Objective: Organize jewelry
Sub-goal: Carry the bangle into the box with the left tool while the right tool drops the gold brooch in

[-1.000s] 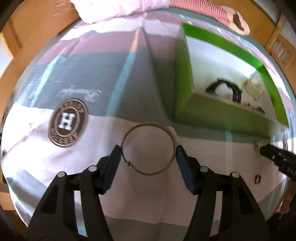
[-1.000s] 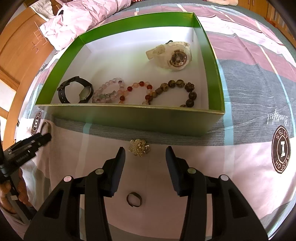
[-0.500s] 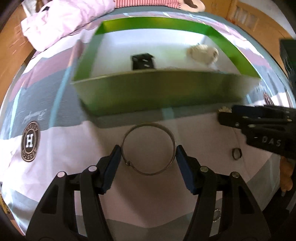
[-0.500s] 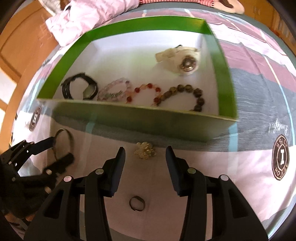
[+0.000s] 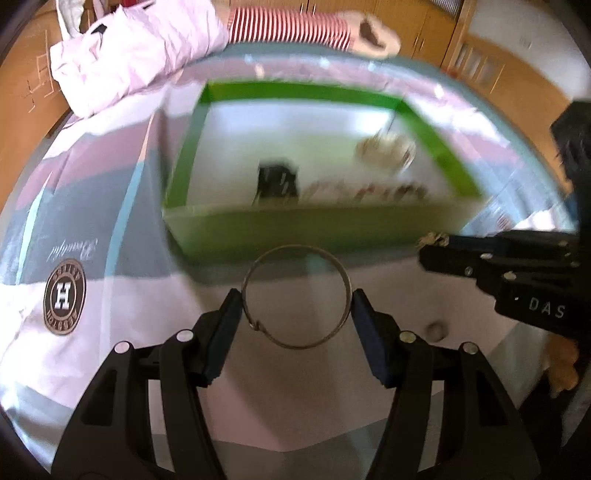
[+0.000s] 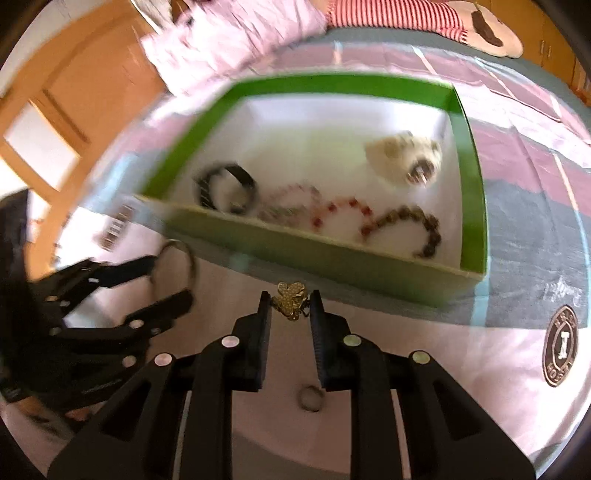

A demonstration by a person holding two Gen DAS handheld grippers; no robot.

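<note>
With the left hand-held gripper (image 5: pixel 297 310) pinching a thin bangle (image 5: pixel 296 297) only at its rim and the right hand-held gripper (image 6: pixel 289 306) nipping a gold brooch (image 6: pixel 291 300), either could slip onto the bed (image 6: pixel 517 354) short of the green box (image 6: pixel 332 254).

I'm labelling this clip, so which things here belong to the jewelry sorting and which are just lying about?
Part of the job:
thin metal hoop bangle in the left gripper
gold flower brooch in the right gripper
small dark ring on the bedspread
green open box holding watches and bead bracelets

Lying about:
pink crumpled quilt
red-striped garment
</note>
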